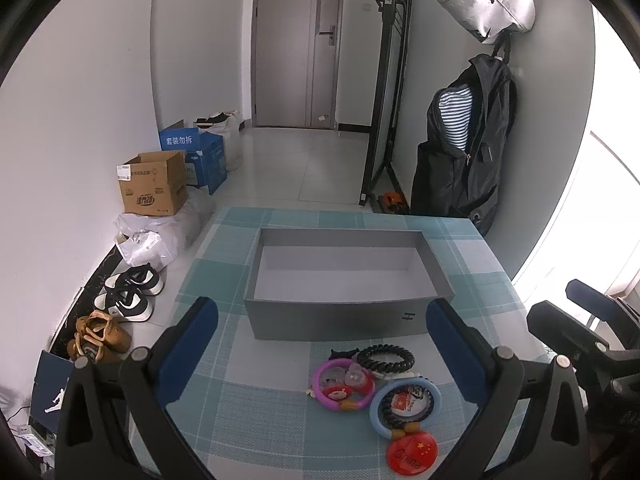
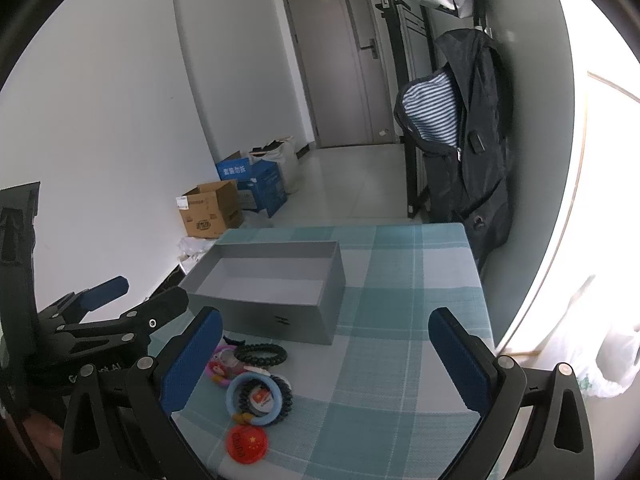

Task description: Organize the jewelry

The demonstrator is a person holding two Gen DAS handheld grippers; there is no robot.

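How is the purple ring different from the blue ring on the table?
The purple ring is pinkish purple, while the blue ring is light blue. The purple ring lies nearer the gray box; the blue ring lies nearer the grippers. The blue ring has a red round badge at its near edge; the purple ring has small clear and red trinkets inside it. Both lie flat on the checked tablecloth.

My left gripper point(image 1: 322, 344): jaws spread wide, nothing between the blue pads point(image 1: 192, 354), level and pointing forward. My right gripper point(image 2: 324, 350): likewise spread and bare (left's neighbour, close alongside).
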